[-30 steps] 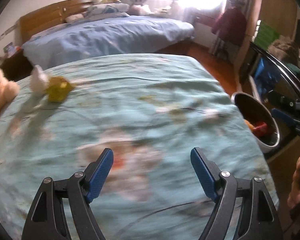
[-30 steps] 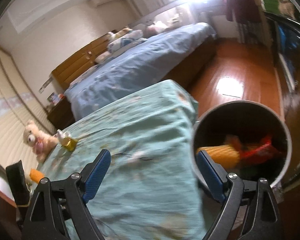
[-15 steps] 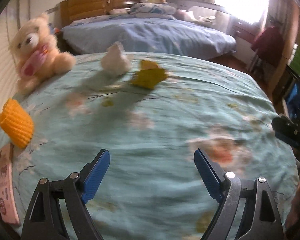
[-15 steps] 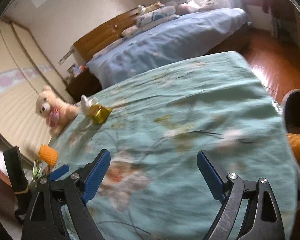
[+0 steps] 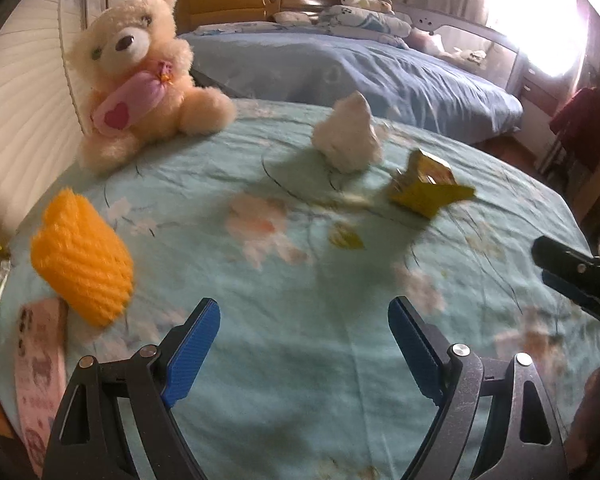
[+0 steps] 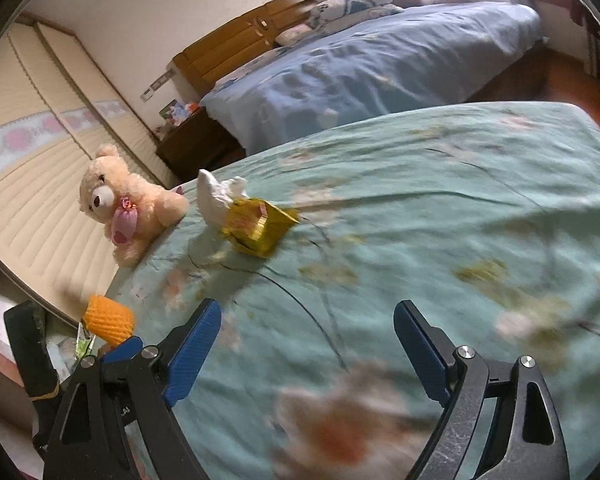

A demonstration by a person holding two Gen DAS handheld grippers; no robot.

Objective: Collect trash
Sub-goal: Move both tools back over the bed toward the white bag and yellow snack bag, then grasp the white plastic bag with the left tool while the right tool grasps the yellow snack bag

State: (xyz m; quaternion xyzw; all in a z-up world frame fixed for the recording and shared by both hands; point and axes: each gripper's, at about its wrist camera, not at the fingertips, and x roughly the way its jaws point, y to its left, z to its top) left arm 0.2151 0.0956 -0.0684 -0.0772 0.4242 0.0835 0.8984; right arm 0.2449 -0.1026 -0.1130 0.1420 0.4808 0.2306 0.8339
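A teal floral bedspread (image 5: pixel 300 360), soft and lightly wrinkled, is filling most of both views. The left gripper (image 5: pixel 304 350) is hovering low over it at the bottom of its frame with its ribbed blue pads spread wide and nothing between them. The right gripper (image 6: pixel 308 350) is sitting at the bottom of its own frame, likewise spread apart and empty; a black part of it is also poking in at the right edge of the left view.

The trash is lying toward the upper middle. A crumpled white tissue (image 5: pixel 348 138), lumpy and cone-shaped, is standing just beside a shiny yellow foil wrapper (image 5: pixel 426 190), creased and angular; in the right wrist view the wrapper (image 6: pixel 258 226) is overlapping the tissue (image 6: pixel 214 198). An orange foam net sleeve (image 5: pixel 82 270), ribbed and squashed, is resting at the left middle, near the left gripper's left pad; the right view is showing it (image 6: pixel 110 318) at lower left.

A plush cream teddy bear (image 5: pixel 136 72) holding a pink heart pillow is sitting at upper left, close to the tissue. A pink printed packet (image 5: pixel 40 368) is lying at the lower left edge. Beyond, a bed with a blue quilt (image 5: pixel 360 68) and a wooden headboard (image 5: pixel 252 0) is stretching across the top.
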